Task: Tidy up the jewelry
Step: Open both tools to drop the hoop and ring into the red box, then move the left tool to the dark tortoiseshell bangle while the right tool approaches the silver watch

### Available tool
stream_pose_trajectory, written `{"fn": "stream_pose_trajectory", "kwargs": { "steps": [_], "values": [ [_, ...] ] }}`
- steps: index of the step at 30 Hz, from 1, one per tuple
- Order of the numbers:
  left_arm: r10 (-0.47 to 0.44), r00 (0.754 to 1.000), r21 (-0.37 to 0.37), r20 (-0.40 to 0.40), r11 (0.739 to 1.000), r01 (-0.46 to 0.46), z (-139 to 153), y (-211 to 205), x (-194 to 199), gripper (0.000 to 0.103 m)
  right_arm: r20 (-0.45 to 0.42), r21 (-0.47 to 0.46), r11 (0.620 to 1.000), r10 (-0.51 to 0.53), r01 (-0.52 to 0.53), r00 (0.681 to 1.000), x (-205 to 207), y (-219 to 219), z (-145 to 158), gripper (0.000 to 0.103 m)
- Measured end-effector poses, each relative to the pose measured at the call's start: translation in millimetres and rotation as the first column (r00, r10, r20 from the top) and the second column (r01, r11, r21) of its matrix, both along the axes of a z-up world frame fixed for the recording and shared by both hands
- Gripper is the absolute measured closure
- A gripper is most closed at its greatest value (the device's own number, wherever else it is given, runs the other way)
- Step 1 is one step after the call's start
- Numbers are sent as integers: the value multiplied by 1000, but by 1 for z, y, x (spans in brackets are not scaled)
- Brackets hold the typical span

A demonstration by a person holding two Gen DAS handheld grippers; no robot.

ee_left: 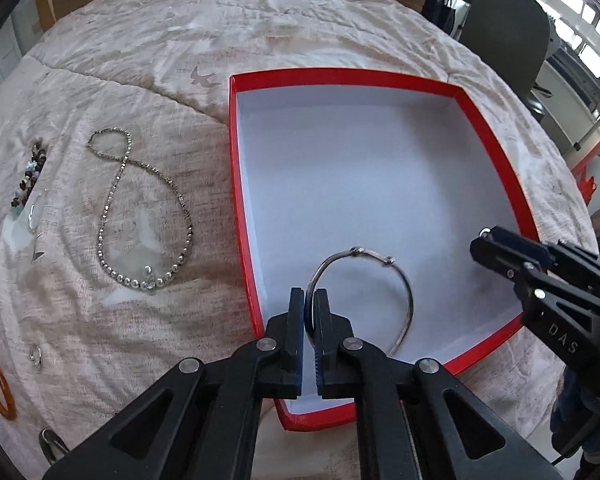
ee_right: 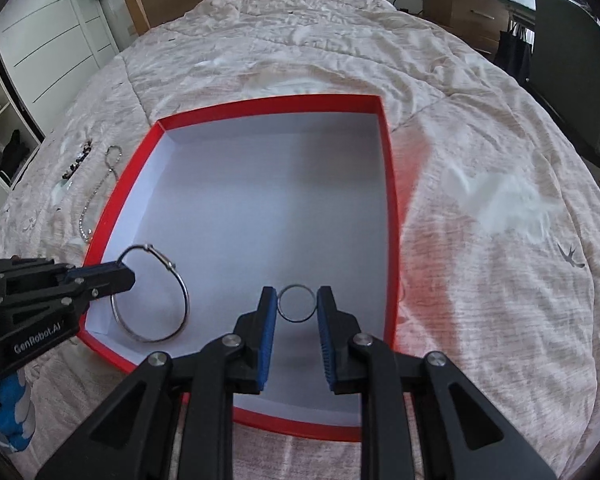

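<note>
Left gripper (ee_left: 310, 304) clenched on silver bangle (ee_left: 396, 280) over red box (ee_left: 340, 76), right gripper (ee_right: 297, 304) pads pressing small ring (ee_right: 297, 303) between them, rhinestone necklace (ee_left: 140, 208) on bedspread (ee_left: 260, 20) left of both.

Thin shiny metal bangle (ee_left: 364, 292), small polished metal ring (ee_right: 297, 303), glossy red cardboard box (ee_left: 496, 152) with matt white paper lining, crinkled beige cloth bedspread (ee_left: 160, 48), sparkling stone necklace (ee_left: 148, 216) at nine o'clock, matt black plastic left hand-held gripper (ee_left: 310, 304) with ribbed blue pads (ee_right: 269, 340)
</note>
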State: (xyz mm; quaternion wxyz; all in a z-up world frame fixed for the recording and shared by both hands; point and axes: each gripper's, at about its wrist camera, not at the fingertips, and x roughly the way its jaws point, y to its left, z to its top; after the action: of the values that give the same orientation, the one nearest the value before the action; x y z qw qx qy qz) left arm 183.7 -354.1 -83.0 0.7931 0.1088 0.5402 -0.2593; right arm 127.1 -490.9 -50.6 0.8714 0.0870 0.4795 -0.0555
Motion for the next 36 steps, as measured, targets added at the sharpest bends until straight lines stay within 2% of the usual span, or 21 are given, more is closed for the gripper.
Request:
{"fn": "stream_pose_trajectory", "kwargs": {
  "steps": [3,8,10,11,12,15,19,24,28,36],
  "values": [
    [13,1000,0,-11,1000,-13,0,1,-1,97,-18,-21,1000,14,-14,1000,2,3,-1,81],
    [21,1000,-41,-21,999,-22,6,5,-4,94,-5,-24,1000,-3,2,1000,-4,3,10,68],
    [20,1000,-61,-10,998,-21,15,8,-10,89,9,-18,1000,-13,14,1000,-11,1,18,68],
    [20,1000,-71,-3,997,-20,19,9,-12,82,16,-25,1000,-19,19,1000,-14,2,23,68],
    [26,999,-78,18,997,-24,27,13,-17,69,25,-28,999,-23,24,999,-18,1,28,68],
    [47,996,-107,72,994,-39,48,26,-31,58,51,-25,999,-37,38,998,-30,4,45,68],
    [55,992,-113,117,993,-42,68,52,-48,56,93,-20,999,-27,29,995,-44,18,69,68],
    [90,984,-73,156,994,-80,86,111,-69,56,148,-7,1000,13,-12,989,-62,52,97,68],
    [150,971,-50,184,988,-144,98,163,-79,56,183,-2,999,45,-45,982,-75,83,115,68],
    [302,921,-76,245,953,-292,121,269,-116,48,228,0,995,98,-100,969,-111,145,140,68]
  ]
}}
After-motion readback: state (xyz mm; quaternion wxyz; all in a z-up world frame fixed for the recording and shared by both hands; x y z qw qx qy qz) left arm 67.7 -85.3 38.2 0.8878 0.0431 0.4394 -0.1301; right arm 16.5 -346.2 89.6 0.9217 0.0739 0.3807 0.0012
